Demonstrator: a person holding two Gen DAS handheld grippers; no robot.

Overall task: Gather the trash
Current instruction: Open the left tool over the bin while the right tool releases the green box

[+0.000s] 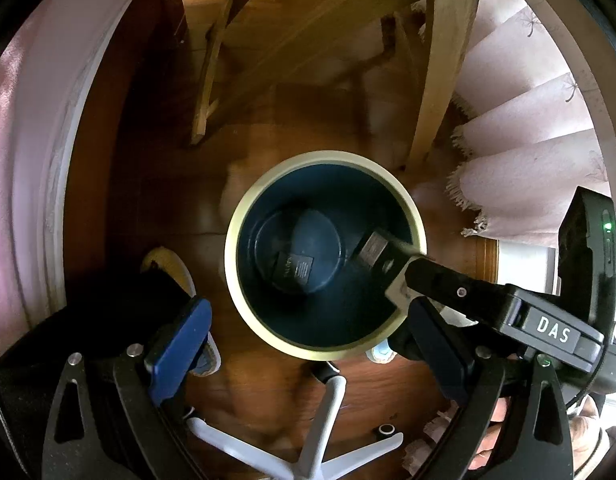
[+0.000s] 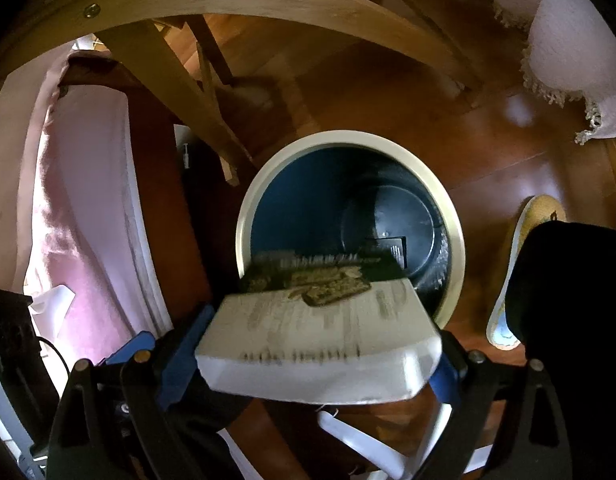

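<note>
Wooden chair legs (image 2: pixel 176 80) crowd bin (image 2: pixel 453 220); right hand-held gripper (image 2: pixel 319 344) clamps white carton (image 2: pixel 319 344); left hand-held gripper (image 1: pixel 308 344) spread, holding nothing.

Left wrist view: looks steeply down from above, straight into the mouth of the bin (image 1: pixel 325 254), close enough that the rim fills the centre. The left tool (image 1: pixel 308 344) frames the lower edge; the right tool (image 1: pixel 391 264) enters from the right side.

Right wrist view: also faces down, but from a more slanted angle, near the bin (image 2: pixel 349 232), whose inner wall and bottom show beyond the carton (image 2: pixel 319 344) across the foreground.

Shared ground: both views cover the bin, the wooden floor (image 1: pixel 148 208) (image 2: pixel 507 168), the chair frame (image 1: pixel 435 80) (image 2: pixel 228 4) and the fringed cloth (image 1: pixel 519 168) (image 2: pixel 567 52).
</note>
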